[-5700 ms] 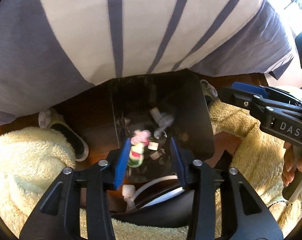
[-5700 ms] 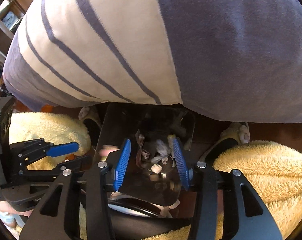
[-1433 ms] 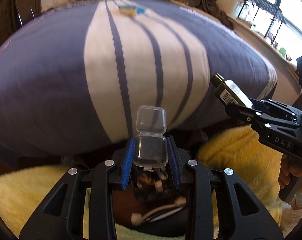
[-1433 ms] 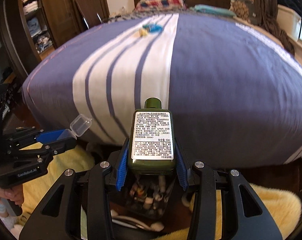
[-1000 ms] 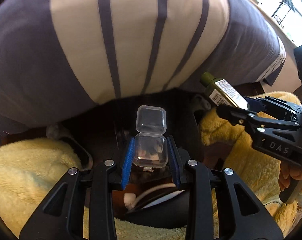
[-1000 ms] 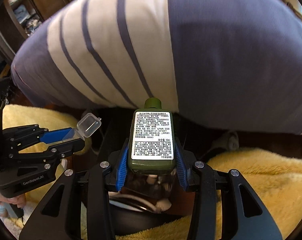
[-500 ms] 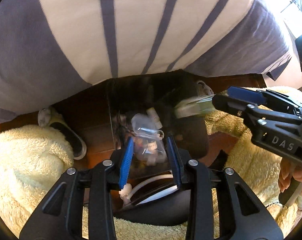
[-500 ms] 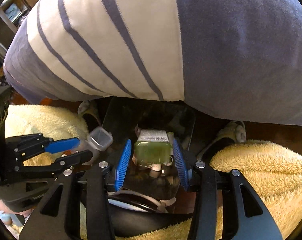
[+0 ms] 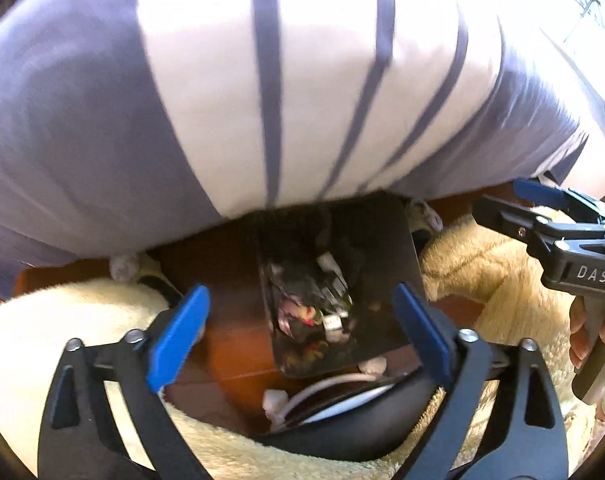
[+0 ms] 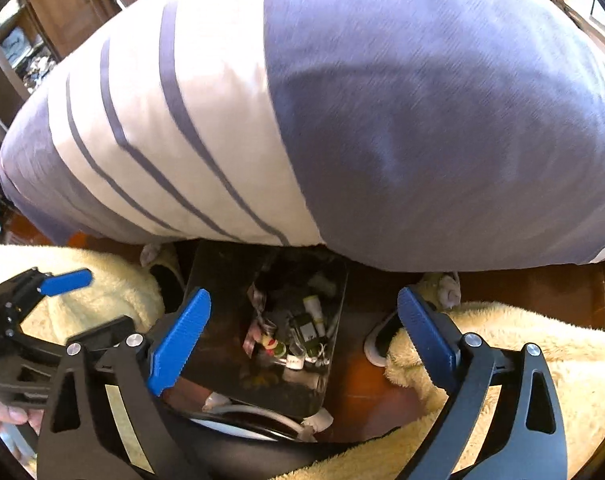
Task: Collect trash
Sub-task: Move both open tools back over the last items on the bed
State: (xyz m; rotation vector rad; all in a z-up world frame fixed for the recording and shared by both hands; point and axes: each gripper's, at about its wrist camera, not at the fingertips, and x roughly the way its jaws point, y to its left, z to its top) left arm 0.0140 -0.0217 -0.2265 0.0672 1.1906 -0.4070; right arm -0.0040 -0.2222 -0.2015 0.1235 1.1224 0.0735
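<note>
Both tools, left (image 9: 298, 330) and right (image 10: 302, 330), gape wide, empty, directly above dark rectangular trash bin (image 10: 218, 280) at frame centre-bottom.

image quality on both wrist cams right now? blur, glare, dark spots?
Left wrist: bedspread smeared by motion blur, window glare blown out top right, bin interior dark but readable, left claw sharp. Right wrist: milder blur on the bedspread, white stripes overexposed, bin contents fairly legible, right claw sharp. Strong fisheye curvature in both.

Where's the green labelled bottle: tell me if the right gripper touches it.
Apart: the right wrist view shows the green bottle lying in the dark bin, between open right gripper fingers.
</note>
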